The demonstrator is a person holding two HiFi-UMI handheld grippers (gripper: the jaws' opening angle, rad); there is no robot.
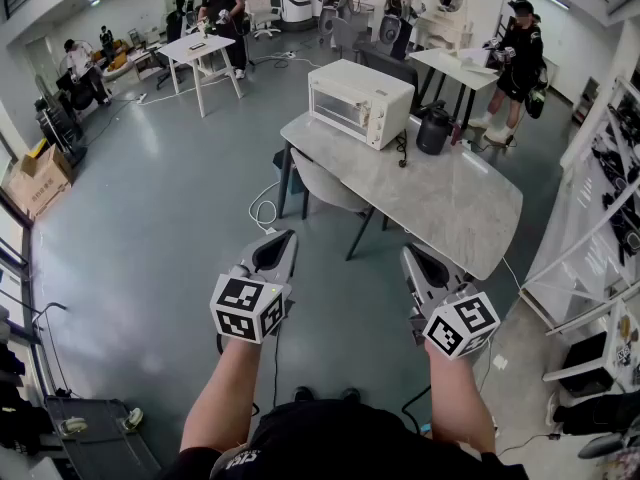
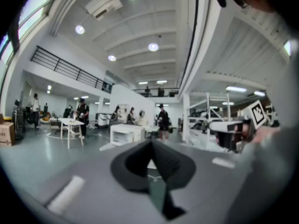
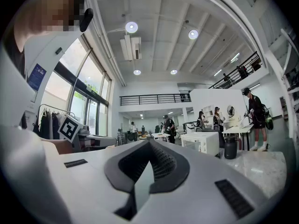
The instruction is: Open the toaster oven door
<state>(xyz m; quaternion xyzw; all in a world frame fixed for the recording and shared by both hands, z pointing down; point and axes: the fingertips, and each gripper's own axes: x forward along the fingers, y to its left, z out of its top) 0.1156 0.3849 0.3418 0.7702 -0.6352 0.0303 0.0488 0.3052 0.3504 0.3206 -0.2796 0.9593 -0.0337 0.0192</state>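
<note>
**Operator:** Report the condition of both tongs.

**Technician:** The left tongs [image 1: 283,240] and the right tongs [image 1: 410,256] each have their jaws fully together, with nothing between them. The person holds them out roughly level, side by side above the floor. Both are well apart from the work.

**Operator:** Where is the toaster oven?

**Technician:** The white toaster oven [image 1: 360,101] stands at the far end of the pale stone-patterned surface [image 1: 460,208]. Its door [image 1: 343,111] is upright and closed, and it faces the open floor on the left gripper's side. The handle cannot be made out at this range.

**Operator:** Why this arrangement?

**Technician:** As a judgement, the approach has not begun, so the tongs are in an empty carrying posture and aimed toward the oven. The oven sits close to the edge of the surface with bare floor in front of it. That likely gives both access and room for the door to swing open.

**Operator:** What about containers and contents?

**Technician:**
- **Oven cavity:** It lies behind the closed door, and whether anything is inside cannot be told.
- **Black jug [image 1: 433,130]:** It stands just beside the oven on the same surface. It appears to have its lid on, and its contents are hidden.
</note>
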